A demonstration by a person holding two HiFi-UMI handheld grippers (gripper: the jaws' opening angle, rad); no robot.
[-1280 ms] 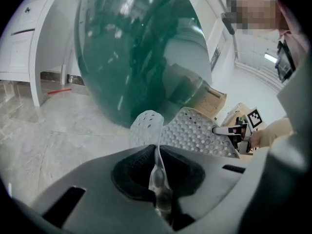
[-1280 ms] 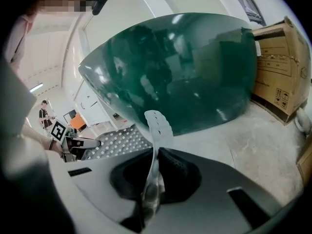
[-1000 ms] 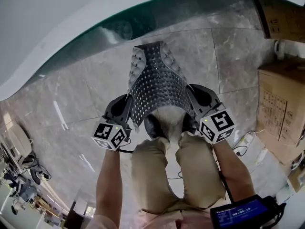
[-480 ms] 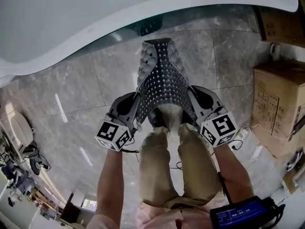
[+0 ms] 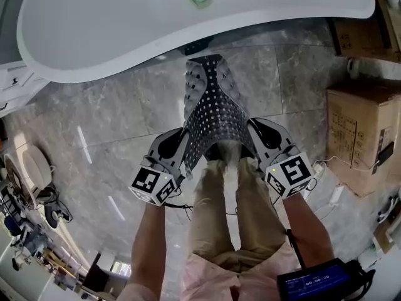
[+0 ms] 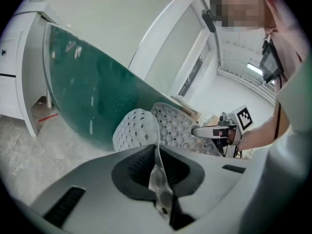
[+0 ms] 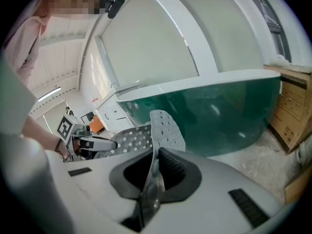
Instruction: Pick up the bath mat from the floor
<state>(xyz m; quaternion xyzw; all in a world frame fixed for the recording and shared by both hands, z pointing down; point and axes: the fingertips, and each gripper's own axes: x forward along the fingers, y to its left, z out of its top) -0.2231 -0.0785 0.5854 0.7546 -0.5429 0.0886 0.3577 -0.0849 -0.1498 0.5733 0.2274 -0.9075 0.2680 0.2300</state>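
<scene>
While each tool is clamping almost fully closed on a near corner of the bath mat (image 5: pixel 216 108), I am holding the sheet up between them, in front of the bathtub (image 5: pixel 125 30). The left tool (image 5: pixel 183 148) is gripping the left edge and the right tool (image 5: pixel 252 137) the right edge, with the thin rubber pressed flat between the pads in both gripper views. Gripping two corners is leaving the floppy, perforated mat spread instead of folding on itself. Its far end is drooping toward the floor (image 5: pixel 119 115) beside the bathtub. I cannot tell whether it is clear, so I am judging the lift nearly done.
</scene>
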